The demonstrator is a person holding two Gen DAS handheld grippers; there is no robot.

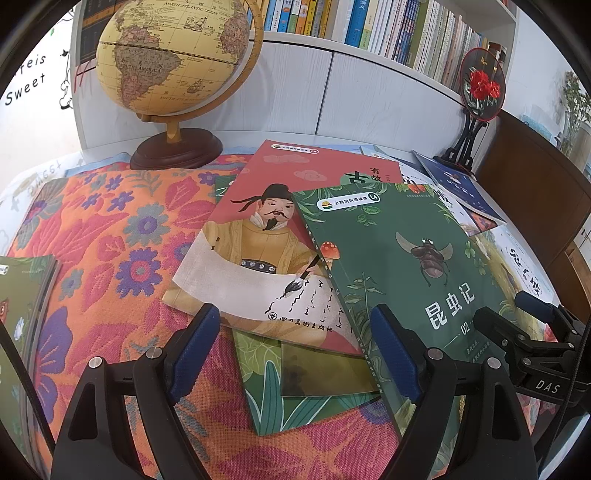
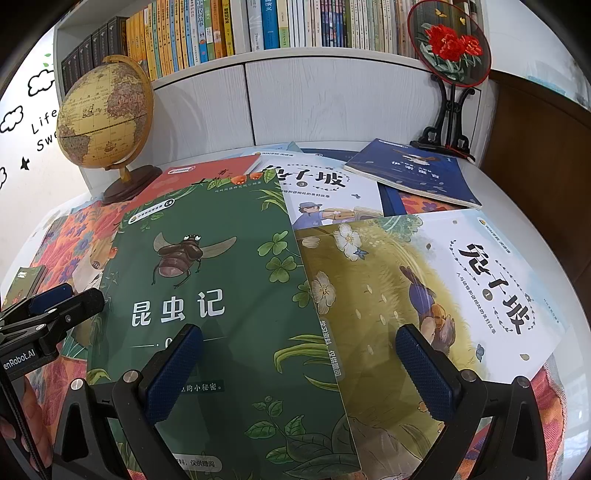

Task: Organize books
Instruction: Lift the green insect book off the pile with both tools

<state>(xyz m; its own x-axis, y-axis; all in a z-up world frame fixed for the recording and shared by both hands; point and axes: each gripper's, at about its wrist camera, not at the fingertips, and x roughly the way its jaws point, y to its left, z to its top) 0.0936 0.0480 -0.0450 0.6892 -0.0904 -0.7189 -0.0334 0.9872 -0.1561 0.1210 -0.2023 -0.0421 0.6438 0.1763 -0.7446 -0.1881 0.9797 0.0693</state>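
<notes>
1. The green insect book point(image 2: 207, 295) sits on top of the messy spread in the middle of the desk point(image 2: 509, 177), overlapping the red scholar book point(image 1: 258, 236) on its left and the yellow meadow book point(image 2: 388, 314) on its right. Being topmost, it looks like the easy first pick
2. More books fan out behind: a white one with a postman point(image 2: 325, 195) and a blue one point(image 2: 413, 173) near the back, plus a small green stack point(image 1: 22, 295) at the far left edge, maybe the sorted pile
3. Left tool point(image 1: 295, 347) hangs above the red and green covers, fingers spread wide, pinching nothing
4. Right tool point(image 2: 299, 369) is spread too, straddling the seam between the green and yellow books, empty
5. All of it lies on a flowery orange cloth point(image 1: 110, 240), with a globe point(image 1: 173, 55) and an embroidered fan on a stand point(image 2: 450, 48) by the bookshelf point(image 2: 258, 29)
</notes>
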